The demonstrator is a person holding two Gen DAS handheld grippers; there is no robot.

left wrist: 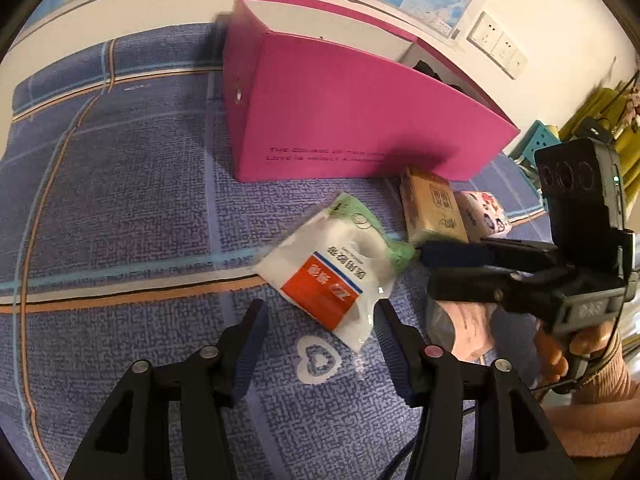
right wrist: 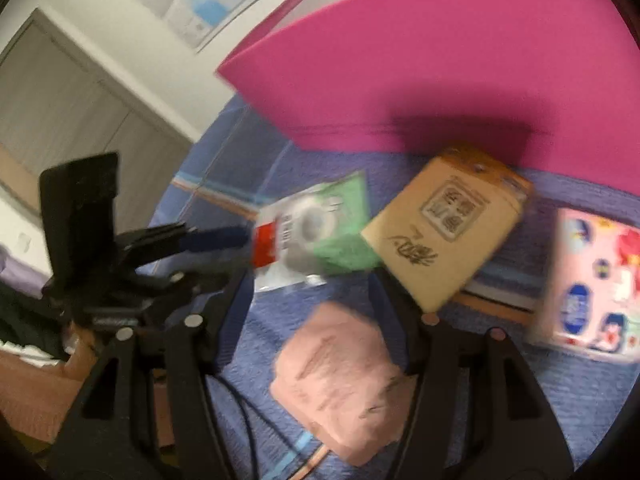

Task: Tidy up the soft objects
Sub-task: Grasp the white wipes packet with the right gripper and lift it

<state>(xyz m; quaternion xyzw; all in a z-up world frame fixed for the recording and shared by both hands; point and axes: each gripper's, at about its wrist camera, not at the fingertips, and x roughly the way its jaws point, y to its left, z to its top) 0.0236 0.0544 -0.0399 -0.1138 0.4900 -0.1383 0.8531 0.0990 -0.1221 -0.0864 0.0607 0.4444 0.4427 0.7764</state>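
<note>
A white packet with a red and blue label (left wrist: 332, 276) lies on the blue bed sheet, over a green packet (left wrist: 366, 220). My left gripper (left wrist: 320, 324) is open, its fingers on either side of the white packet's near corner. My right gripper (right wrist: 308, 280) is open above a pink folded cloth (right wrist: 340, 380); in the left wrist view its fingers (left wrist: 456, 254) reach toward the green packet from the right. A tan tissue pack (right wrist: 448, 228) and a pink patterned tissue pack (right wrist: 592, 280) lie by the open magenta box (left wrist: 360, 112). The right wrist view is blurred.
The magenta box stands at the back of the bed by a white wall with maps and sockets (left wrist: 496, 44). A teal stool (left wrist: 540, 140) and yellow items (left wrist: 608, 100) sit to the right. The blue plaid sheet (left wrist: 120, 180) stretches left. A grey door (right wrist: 72, 100) is behind the left gripper.
</note>
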